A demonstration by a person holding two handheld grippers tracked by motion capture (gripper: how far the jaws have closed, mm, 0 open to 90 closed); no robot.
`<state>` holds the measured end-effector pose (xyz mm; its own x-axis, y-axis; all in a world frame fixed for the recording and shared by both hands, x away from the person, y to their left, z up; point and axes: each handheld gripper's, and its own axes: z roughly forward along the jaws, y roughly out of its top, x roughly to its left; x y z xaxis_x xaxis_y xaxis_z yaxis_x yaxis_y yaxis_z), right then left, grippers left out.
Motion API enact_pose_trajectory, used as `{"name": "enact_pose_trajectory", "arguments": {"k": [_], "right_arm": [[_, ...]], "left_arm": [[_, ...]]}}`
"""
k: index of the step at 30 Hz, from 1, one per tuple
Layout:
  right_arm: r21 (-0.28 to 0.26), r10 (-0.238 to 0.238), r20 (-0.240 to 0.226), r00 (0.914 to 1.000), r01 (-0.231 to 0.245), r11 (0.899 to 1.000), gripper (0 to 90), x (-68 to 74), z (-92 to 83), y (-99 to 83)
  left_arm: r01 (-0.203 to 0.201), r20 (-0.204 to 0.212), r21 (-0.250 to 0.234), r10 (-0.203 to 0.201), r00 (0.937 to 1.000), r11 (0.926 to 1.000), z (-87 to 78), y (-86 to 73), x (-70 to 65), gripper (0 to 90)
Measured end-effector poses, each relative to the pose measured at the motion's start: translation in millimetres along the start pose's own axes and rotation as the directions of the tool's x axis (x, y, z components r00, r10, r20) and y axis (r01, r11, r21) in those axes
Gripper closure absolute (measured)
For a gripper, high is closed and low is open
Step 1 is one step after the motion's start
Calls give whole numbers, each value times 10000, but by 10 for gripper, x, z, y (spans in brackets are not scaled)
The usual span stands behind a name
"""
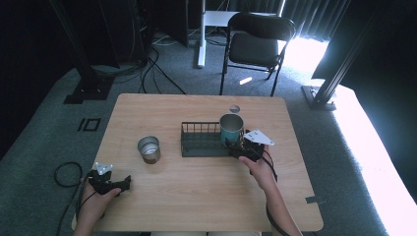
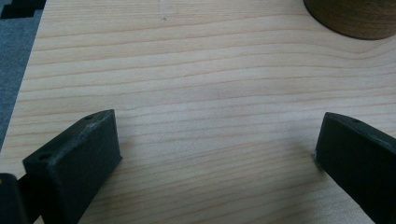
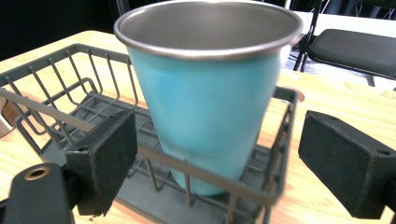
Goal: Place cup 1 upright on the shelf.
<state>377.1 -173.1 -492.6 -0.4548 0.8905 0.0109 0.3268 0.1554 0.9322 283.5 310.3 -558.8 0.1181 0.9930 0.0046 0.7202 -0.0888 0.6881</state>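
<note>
Blue cup (image 3: 205, 98) in one rack (image 1: 199, 142), second, perhaps steel, cup (image 1: 149, 149)

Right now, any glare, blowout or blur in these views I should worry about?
High view: sunlight past the curtains blows out the floor at right, while the table is evenly lit. Right gripper view: the teal cup is slightly soft, and the wire rack rail nearest the camera is blurred. Left gripper view: wood grain is sharp, with the brown object at top right cropped.

No legible text, label, brand, number or sign is showing on the teal cup (image 3: 205, 102), the wire rack (image 3: 70, 116) or the table (image 2: 210, 93).
</note>
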Motion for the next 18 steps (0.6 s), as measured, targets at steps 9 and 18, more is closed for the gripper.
{"name": "enact_pose_trajectory", "arguments": {"k": [9,18], "right_arm": [[144,-101,20,9999,101,9998,115,-71,-146,-134],[494,-95,18,10000,94,9987,115,-152,-248,-306]], "left_arm": [[5,-2,-10,-5,10000,10000,1,0,-1,7],[-6,-8,-5,6,10000,10000,0,-1,0,7]]}}
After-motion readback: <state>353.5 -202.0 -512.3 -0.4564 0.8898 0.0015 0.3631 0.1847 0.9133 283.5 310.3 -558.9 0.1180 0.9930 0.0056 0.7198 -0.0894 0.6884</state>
